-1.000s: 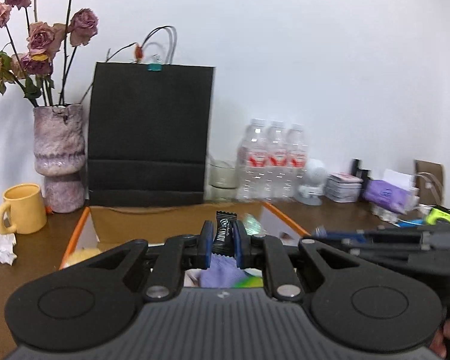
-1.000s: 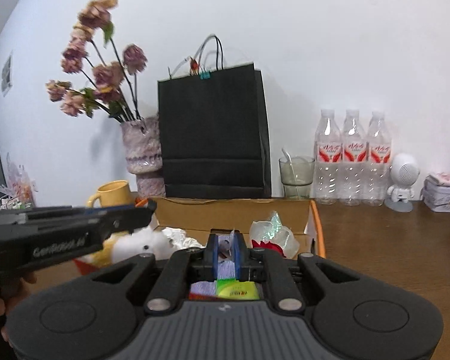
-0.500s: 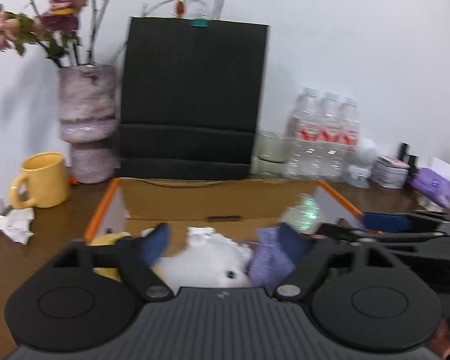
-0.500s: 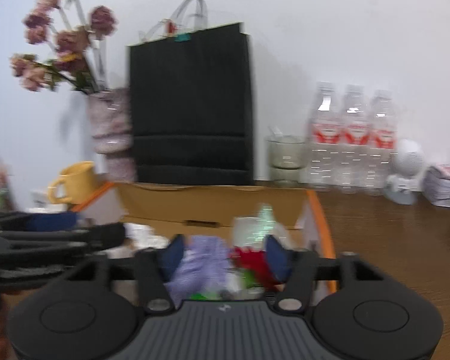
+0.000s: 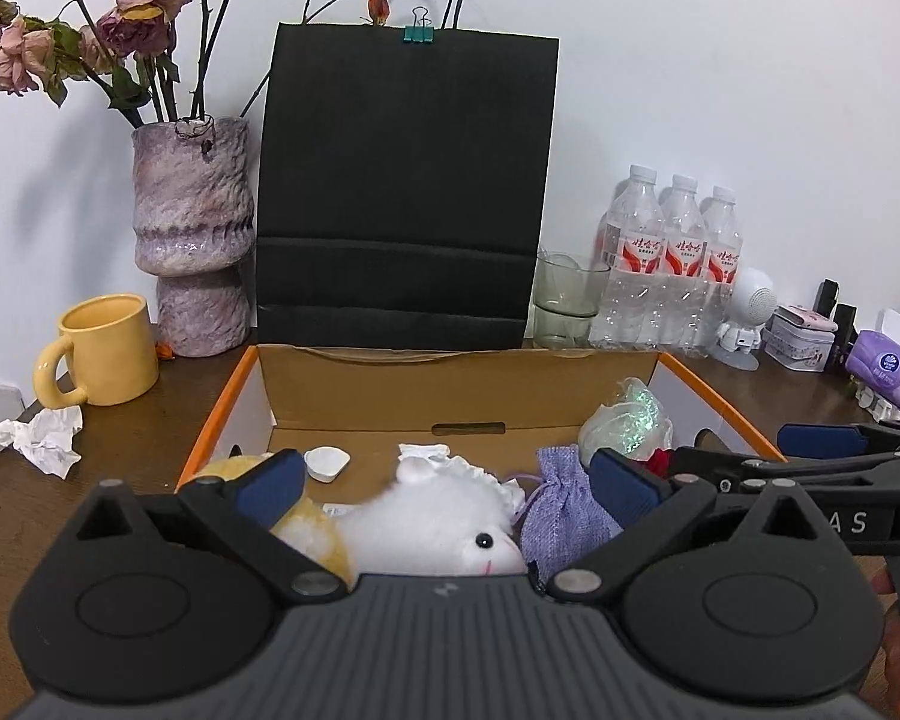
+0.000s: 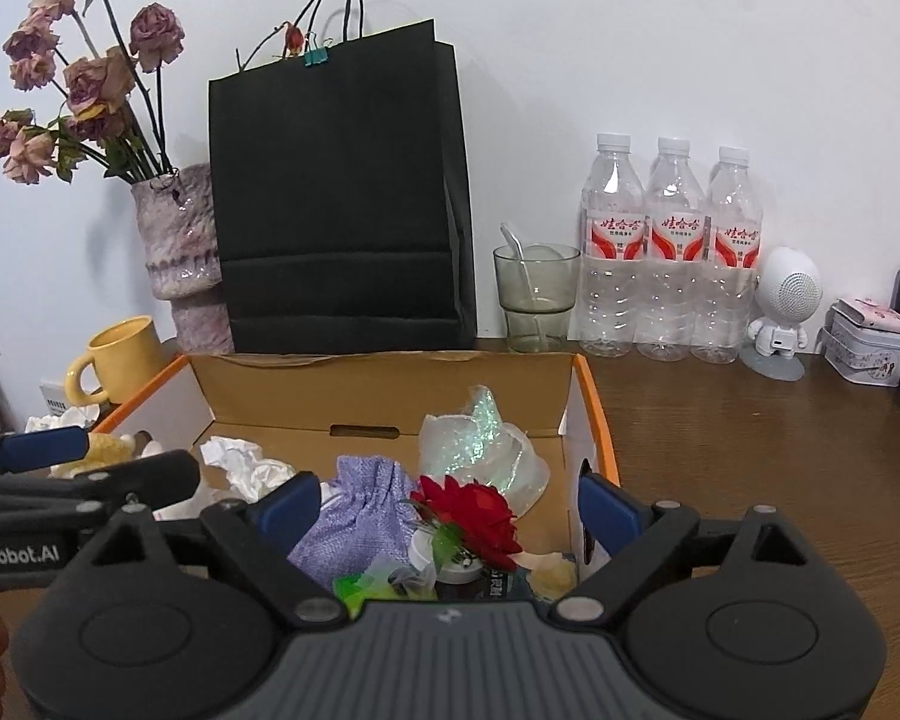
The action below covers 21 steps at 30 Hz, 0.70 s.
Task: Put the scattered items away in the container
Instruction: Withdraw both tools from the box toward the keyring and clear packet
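Cardboard box [image 6: 390, 387]: red rose [image 6: 471, 510] shows only from right wrist.

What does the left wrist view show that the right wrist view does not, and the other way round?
Only the left wrist view: the white plush, a small white dish, the purple tissue pack, and crumpled paper on the table beside the box.
Only the right wrist view: the red rose in the box, and a spoon in the glass.
Both: the box, purple pouch, black bag, yellow mug, three bottles, and both grippers open.
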Each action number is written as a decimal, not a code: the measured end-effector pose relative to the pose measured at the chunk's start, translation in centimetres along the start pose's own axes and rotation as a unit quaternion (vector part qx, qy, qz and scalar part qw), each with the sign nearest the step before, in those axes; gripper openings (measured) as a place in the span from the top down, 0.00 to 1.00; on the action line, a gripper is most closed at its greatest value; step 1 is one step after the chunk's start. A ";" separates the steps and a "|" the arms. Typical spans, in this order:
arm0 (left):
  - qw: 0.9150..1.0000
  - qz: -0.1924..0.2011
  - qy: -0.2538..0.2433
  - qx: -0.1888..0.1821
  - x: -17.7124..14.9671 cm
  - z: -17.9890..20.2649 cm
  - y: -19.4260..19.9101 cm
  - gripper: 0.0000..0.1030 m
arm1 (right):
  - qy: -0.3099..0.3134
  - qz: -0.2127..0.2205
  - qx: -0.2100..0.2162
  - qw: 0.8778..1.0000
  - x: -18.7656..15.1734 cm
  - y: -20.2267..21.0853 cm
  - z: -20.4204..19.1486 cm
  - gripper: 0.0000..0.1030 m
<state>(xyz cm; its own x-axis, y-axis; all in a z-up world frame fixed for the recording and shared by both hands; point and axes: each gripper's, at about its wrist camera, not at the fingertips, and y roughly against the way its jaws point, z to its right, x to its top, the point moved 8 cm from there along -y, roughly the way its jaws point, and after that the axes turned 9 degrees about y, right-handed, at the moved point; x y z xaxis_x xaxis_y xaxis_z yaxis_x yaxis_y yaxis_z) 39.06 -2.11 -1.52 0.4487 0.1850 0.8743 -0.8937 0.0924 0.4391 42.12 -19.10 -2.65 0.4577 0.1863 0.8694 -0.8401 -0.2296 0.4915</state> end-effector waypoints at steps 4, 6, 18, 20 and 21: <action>1.000 -0.001 -0.001 0.001 -0.1 0.0 0.0 0.00 | 0.000 -0.002 -0.001 1.000 0.0 -0.1 0.0 0.09; 1.000 -0.001 -0.001 0.002 -0.1 0.0 0.0 0.00 | 0.000 -0.003 -0.001 1.000 0.0 -0.1 0.0 0.08; 1.000 0.018 0.003 -0.010 0.4 -0.3 2.4 0.00 | 0.003 0.014 -0.009 1.000 0.1 1.8 0.5 0.08; 1.000 0.020 -0.004 -0.023 0.1 -0.5 3.7 0.00 | 0.006 0.019 -0.012 1.000 -0.3 2.8 0.8 0.08; 0.999 0.021 -0.012 -0.029 -0.3 -0.5 4.5 0.00 | 0.010 0.020 -0.012 1.000 -0.6 3.4 0.9 0.08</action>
<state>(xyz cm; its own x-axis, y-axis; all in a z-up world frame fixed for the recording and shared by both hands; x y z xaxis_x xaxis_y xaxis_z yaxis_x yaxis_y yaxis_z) 34.96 -1.23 0.10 0.4102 0.1666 0.8966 -0.9099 0.1415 0.3900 39.21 -20.86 -1.46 0.4177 0.1958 0.8872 -0.8645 -0.2147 0.4544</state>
